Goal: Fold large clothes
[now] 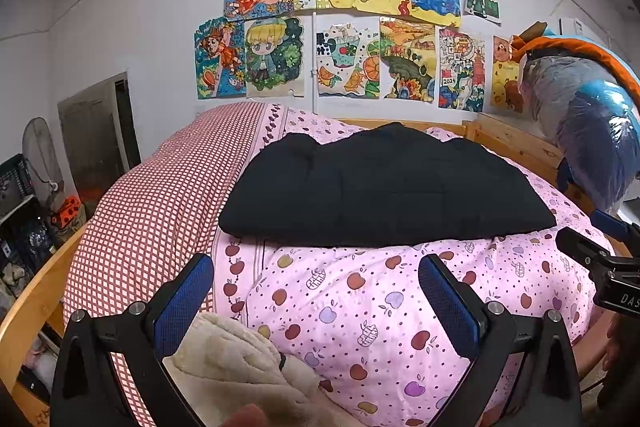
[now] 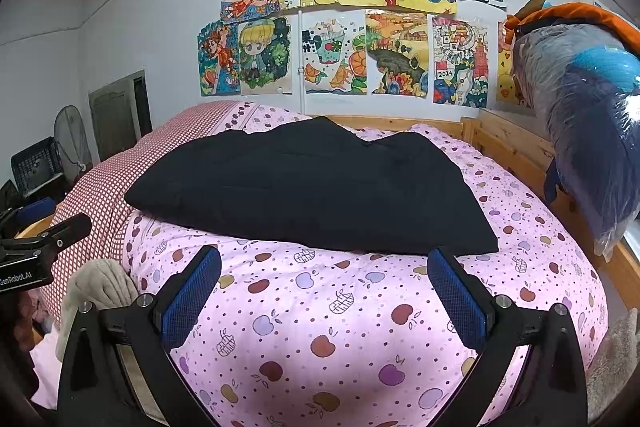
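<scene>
black garment (image 1: 380,187): folded into a thick flat bundle, lying across the middle of the bed; in the right wrist view (image 2: 312,187) it sits just beyond the fingertips, not touched
pink quilt (image 1: 360,307): apple-printed, spread under the garment; a red checked cover (image 1: 140,207) lies along its left side
left gripper (image 1: 316,303): held low over the near edge of the quilt; fingers spread wide, nothing between the blue pads (image 1: 182,307)
right gripper (image 2: 324,295): same posture, fingers wide apart and empty; short of the garment's near edge
beige fleece (image 1: 236,363): bunched at the near left corner, under the left gripper
wall: children's drawings (image 1: 352,23) taped in two rows above the wooden bed frame (image 1: 516,143)
right side: plastic-wrapped bundle (image 2: 592,115) hanging over the frame
</scene>
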The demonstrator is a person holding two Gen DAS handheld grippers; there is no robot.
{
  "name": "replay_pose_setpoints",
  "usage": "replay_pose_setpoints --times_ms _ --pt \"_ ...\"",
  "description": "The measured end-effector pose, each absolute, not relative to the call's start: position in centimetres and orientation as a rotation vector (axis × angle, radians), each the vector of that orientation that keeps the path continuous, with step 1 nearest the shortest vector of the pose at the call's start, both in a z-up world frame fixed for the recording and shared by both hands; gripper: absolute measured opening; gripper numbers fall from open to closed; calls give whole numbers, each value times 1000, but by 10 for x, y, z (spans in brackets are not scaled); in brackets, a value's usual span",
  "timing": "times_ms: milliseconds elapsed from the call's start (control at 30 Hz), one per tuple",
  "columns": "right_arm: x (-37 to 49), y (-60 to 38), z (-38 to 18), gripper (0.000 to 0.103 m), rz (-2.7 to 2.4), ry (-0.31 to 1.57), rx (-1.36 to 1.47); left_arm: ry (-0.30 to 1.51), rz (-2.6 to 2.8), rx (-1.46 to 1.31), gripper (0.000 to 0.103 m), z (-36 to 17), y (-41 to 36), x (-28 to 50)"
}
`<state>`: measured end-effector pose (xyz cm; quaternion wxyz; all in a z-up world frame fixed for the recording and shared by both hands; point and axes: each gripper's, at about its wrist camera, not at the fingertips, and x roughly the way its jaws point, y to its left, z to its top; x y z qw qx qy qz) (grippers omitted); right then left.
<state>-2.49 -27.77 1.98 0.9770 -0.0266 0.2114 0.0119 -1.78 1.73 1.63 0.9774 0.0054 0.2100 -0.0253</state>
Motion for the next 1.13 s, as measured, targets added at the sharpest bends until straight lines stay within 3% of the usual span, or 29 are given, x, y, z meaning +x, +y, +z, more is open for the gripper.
replay_pose_setpoints --times_ms 1133 --pt "-25 -277 19 101 21 427 -49 426 -43 9 103 16 16 -18"
